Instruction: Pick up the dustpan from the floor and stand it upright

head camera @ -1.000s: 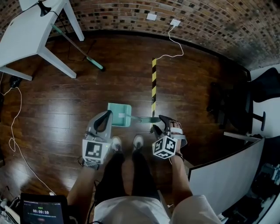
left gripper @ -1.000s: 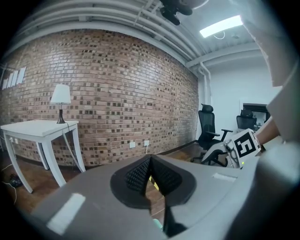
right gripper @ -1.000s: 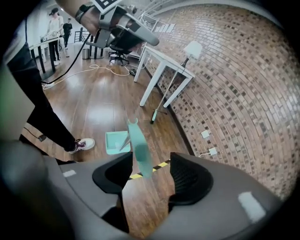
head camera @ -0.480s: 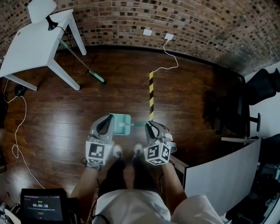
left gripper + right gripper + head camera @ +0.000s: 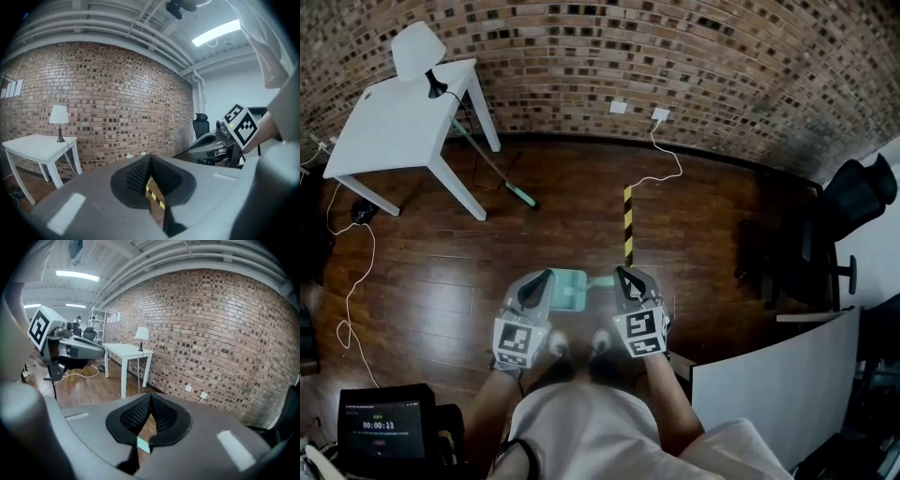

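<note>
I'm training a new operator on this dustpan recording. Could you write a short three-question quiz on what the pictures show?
1. True or false: the jaws of the left tool stand wide apart.
2. Which tool is shut on the handle of the dustpan? A) left tool B) right tool C) neither
3. What stands on the white table?

Key: 1 false, they are together with nothing between them. 2 B. 3 a lamp.
</note>
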Demonstrator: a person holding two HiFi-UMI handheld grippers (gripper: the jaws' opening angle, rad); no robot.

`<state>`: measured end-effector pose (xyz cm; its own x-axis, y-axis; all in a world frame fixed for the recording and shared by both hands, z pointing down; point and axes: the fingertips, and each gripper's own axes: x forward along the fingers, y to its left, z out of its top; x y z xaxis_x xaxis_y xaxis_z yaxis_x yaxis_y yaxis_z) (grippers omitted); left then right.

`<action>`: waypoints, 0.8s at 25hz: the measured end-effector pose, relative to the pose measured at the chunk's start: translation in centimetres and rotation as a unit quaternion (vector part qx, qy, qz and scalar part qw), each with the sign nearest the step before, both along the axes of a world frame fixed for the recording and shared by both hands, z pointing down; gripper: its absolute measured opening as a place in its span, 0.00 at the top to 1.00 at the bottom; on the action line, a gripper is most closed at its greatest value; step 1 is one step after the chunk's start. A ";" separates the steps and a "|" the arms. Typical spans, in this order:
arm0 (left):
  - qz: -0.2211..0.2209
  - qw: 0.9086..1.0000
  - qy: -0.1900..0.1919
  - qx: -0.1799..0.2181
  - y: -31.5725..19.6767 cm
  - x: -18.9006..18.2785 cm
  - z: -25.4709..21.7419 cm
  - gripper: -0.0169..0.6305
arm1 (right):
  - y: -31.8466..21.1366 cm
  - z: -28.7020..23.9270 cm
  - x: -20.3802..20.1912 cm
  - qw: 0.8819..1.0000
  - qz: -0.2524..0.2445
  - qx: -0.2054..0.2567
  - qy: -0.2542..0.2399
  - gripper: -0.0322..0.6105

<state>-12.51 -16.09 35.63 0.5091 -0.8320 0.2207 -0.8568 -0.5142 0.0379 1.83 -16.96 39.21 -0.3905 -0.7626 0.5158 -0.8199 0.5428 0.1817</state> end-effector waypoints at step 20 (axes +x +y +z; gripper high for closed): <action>0.003 0.996 0.029 0.083 1.3 1.3 -8.0 0.97 | 3.4 -9.1 3.3 0.980 0.043 0.082 -0.178 0.93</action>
<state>-11.21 -14.82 27.67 0.5217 -0.8517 0.0495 -0.8528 -0.5223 0.0014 5.14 -13.59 30.11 -0.4534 -0.8622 0.2259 -0.8890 0.4556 -0.0455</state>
